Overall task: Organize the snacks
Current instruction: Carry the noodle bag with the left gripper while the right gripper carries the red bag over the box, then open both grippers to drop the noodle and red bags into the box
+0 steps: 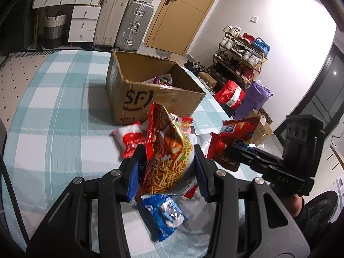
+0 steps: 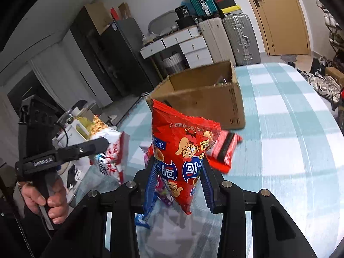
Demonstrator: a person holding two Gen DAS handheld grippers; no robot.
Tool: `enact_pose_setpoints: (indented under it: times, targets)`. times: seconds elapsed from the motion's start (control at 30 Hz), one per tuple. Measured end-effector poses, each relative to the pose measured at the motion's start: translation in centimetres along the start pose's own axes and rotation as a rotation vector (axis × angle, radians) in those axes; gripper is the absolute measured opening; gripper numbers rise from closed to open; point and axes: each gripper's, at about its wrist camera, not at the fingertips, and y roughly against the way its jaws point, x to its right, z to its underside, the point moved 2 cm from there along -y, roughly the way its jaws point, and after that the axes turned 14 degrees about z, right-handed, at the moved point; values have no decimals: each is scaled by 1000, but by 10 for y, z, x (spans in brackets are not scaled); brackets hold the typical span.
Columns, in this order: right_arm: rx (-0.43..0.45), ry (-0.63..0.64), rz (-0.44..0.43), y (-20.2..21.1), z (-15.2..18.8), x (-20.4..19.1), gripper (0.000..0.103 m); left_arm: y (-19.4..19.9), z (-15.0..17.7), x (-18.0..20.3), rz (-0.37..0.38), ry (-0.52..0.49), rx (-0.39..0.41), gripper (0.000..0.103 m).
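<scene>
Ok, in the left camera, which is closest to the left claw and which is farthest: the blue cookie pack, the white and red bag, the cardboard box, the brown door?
Nearest first from the left claw:
1. Blue cookie pack, right beneath it.
2. White and red bag, ahead on the left.
3. Cardboard box, farther along the checked cloth.
4. Brown door, across the room.

Upright noodle-stick bag [image 1: 169, 157] and red chip bag [image 2: 185, 157], both lifted before the open cardboard box [image 1: 150, 90].
</scene>
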Motion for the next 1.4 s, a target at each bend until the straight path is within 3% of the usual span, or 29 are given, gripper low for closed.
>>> enact_pose_setpoints:
  times: [1.0,1.4]
  targets:
    - [73,37,-48,-41,-147,-7,38,-46,-153,-23,-85,-67,12,41]
    - [53,48,-48,-82,-179,-4,32,-89,-186,-44,-93,-58,-21,41]
